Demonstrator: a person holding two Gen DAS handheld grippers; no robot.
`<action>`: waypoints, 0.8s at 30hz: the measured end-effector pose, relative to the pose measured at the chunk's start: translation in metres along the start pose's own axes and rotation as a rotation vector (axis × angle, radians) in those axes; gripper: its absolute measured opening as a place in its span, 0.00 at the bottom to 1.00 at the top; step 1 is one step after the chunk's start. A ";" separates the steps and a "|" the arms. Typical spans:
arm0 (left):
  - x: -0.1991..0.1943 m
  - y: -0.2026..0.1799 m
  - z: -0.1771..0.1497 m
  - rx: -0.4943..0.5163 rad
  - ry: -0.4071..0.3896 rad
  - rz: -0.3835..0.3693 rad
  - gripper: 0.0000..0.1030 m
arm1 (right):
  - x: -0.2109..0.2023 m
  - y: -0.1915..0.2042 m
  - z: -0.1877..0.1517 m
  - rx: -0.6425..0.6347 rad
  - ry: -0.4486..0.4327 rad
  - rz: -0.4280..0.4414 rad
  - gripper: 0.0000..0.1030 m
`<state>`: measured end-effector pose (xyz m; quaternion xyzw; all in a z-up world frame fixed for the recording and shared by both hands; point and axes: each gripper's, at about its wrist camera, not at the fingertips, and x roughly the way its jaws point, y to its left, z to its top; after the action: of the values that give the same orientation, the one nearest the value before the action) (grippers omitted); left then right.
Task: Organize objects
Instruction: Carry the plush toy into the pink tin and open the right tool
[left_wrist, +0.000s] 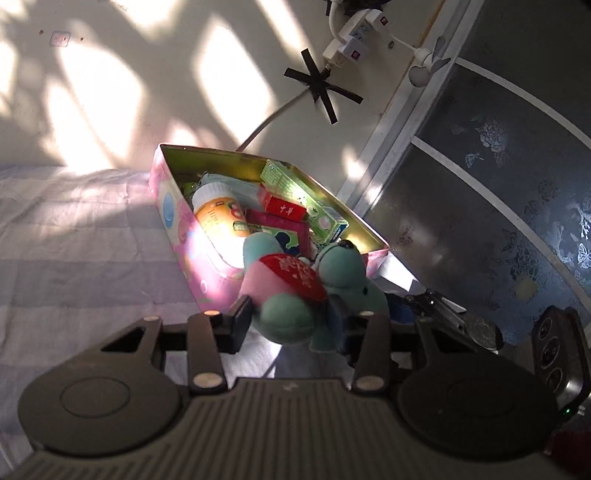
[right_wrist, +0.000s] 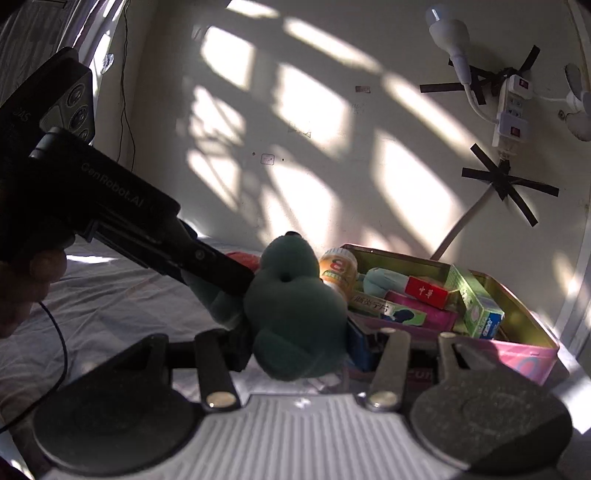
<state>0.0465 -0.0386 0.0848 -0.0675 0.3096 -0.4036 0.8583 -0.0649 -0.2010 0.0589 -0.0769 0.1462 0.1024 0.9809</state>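
Both tools, left and right, clamp the plush frog (head toward the tin).

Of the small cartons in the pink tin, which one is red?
The small red carton with white characters, lying on top of the magenta box mid-tin. The cartons along the far wall are green.
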 end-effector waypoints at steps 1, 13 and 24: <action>0.008 -0.011 0.010 0.046 -0.013 0.008 0.45 | 0.002 -0.009 0.005 -0.008 -0.027 -0.029 0.47; 0.147 -0.028 0.064 0.172 0.063 0.180 0.47 | 0.102 -0.121 0.004 0.027 0.048 -0.172 0.49; 0.145 -0.036 0.067 0.244 0.033 0.418 0.66 | 0.123 -0.123 0.003 0.069 0.089 -0.138 0.72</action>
<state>0.1324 -0.1779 0.0825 0.1089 0.2798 -0.2526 0.9198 0.0783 -0.2972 0.0396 -0.0575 0.1872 0.0258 0.9803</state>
